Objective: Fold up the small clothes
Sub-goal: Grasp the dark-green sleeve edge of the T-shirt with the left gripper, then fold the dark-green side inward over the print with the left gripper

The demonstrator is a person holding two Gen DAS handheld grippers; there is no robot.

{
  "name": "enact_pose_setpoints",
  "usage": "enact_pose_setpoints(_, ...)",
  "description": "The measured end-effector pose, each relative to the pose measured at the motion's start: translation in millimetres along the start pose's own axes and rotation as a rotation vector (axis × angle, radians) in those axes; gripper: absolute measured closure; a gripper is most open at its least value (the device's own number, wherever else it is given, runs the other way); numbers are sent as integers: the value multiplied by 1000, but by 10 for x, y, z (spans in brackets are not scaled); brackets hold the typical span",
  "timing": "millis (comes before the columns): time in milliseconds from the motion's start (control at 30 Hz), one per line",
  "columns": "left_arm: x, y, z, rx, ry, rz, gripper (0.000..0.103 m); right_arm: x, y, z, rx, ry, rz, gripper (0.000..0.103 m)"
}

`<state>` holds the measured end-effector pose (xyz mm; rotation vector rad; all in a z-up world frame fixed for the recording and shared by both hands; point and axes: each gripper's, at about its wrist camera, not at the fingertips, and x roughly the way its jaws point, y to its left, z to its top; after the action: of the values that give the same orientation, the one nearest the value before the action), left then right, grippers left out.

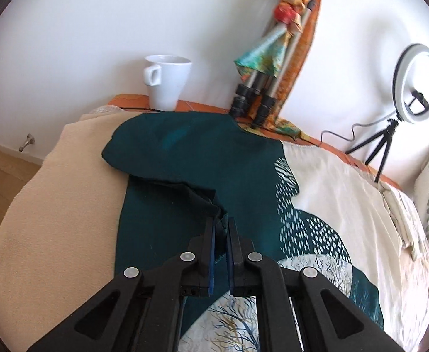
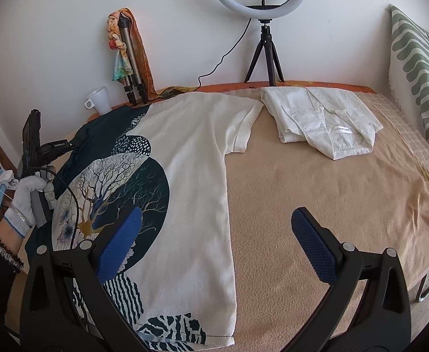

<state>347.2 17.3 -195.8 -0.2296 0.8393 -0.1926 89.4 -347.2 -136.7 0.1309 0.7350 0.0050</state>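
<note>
A white and dark teal printed T-shirt (image 2: 191, 158) lies flat on the beige blanket; it also shows in the left wrist view (image 1: 185, 152). My left gripper (image 1: 221, 228) is shut on the teal sleeve's edge (image 1: 202, 196), which is lifted and folded inward over the shirt. In the right wrist view the left gripper (image 2: 32, 135) is at the shirt's left side, held by a gloved hand. My right gripper (image 2: 214, 228) is open and empty, hovering over the shirt's right edge near the hem. A folded white garment (image 2: 322, 117) lies at the back right.
A white mug (image 1: 167, 80), a tripod wrapped in a colourful scarf (image 1: 270, 58) and a ring light on a small tripod (image 2: 258, 14) stand along the wall. A green striped pillow (image 2: 419, 82) leans at the right. The beige blanket (image 2: 331, 193) covers the bed.
</note>
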Motion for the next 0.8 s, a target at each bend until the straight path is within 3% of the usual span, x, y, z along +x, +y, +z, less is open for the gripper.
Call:
enact_pose_setpoints(100,-13,-257,-127,83,37,-25,72,48,13,36,1,9,14,0)
enact_pose_setpoints(267,-519,-332,-360,123,7,-66,69,167,124,282,-28,6,87,0)
enact_pose_setpoints(400,-1168,-56,-669,113,-46,-38,55,367,380,591,-79,14,187,0)
enact_pose_setpoints(500,-1545,235,-945,81,-53,20,53,566,675,807,-136,12,252,0)
enact_pose_setpoints(633,-1814,536,-1326,39,-19,81,47,895,1175,1045,-234,10,318,3)
enact_pose_setpoints(800,-1931,663,-1728,20,24,84,43,1289,1866,1246,-365,33,390,11)
